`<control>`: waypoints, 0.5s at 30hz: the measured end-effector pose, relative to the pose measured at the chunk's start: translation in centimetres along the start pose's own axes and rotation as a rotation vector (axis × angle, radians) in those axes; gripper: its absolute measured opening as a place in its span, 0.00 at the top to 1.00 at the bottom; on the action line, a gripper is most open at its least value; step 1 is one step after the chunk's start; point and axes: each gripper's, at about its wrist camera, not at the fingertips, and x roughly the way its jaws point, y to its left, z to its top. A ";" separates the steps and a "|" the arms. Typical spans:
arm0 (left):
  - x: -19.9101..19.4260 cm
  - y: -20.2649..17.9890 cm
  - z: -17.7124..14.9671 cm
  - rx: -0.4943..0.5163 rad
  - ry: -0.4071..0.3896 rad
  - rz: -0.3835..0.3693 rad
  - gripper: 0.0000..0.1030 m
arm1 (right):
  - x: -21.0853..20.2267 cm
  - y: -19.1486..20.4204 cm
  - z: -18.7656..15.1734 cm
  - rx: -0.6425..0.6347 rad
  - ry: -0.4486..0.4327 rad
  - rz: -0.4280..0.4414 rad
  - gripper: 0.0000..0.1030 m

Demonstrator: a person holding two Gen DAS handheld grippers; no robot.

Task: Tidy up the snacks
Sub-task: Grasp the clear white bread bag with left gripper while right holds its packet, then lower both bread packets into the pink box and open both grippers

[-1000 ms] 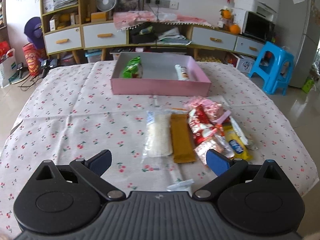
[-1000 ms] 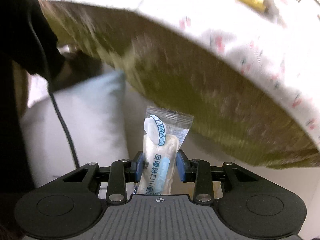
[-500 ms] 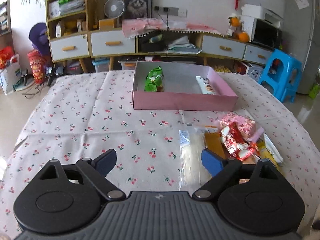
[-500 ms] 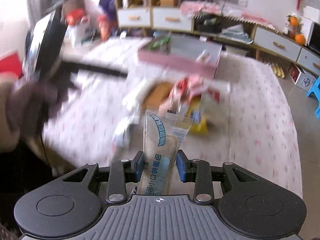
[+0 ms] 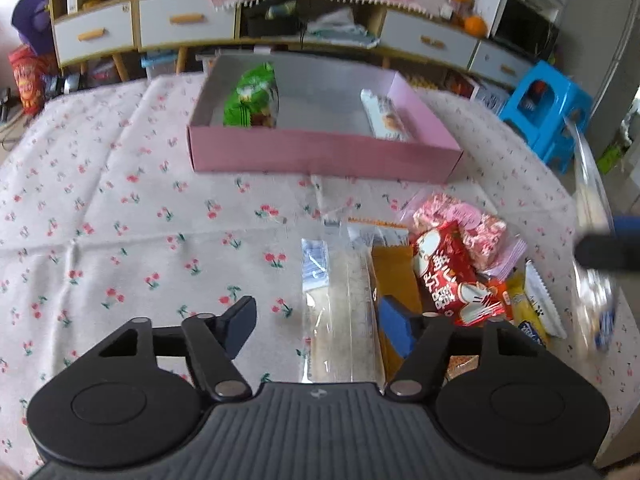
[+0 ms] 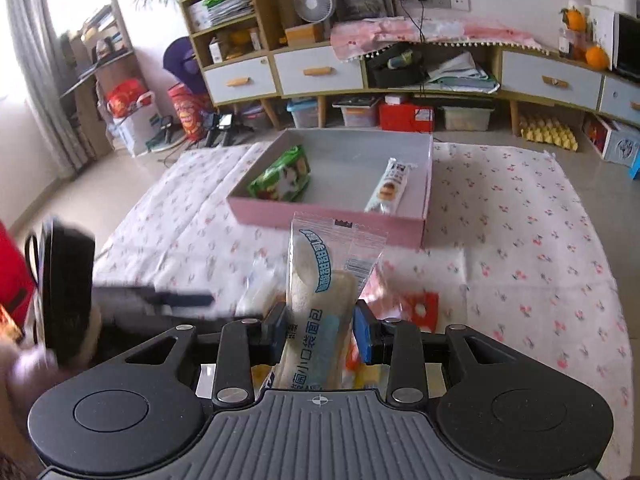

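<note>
two snacks already lay in the pink box [image 6: 344, 222] at twelve o'clock, the right gripper [image 6: 320, 326] was clamped on a bread packet [image 6: 320, 320], and the left gripper [image 5: 320, 320] was closing around the clear bread pack [image 5: 340, 320] without yet pressing it, the pile [image 5: 460, 272] at two o'clock still unsorted.

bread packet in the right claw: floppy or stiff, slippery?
The bread packet stands upright above the right claw, so the loaf probably keeps it fairly stiff. Its empty clear top looks thin and likely flops. The glossy film may be slippery, and the soft loaf could squash between the pads.

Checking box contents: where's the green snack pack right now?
In the right wrist view the green snack pack lies inside the pink box, at its left end, apart from the white wrapped roll at the right end.
</note>
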 end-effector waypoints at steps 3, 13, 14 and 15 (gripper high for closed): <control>0.3 0.5 -0.2 -0.071 0.025 -0.009 0.42 | 1.2 -0.3 1.4 0.001 -0.004 0.025 0.67; -0.3 1.3 1.7 -0.138 0.086 -0.068 0.80 | 3.5 -2.5 3.3 0.071 0.043 0.018 0.67; -0.5 1.4 2.0 -0.147 0.077 -0.075 0.80 | 3.7 -2.8 3.6 0.083 0.045 0.020 0.67; -0.9 1.5 2.5 -0.149 0.063 -0.078 0.80 | 3.9 -3.1 4.1 0.097 0.044 0.026 0.67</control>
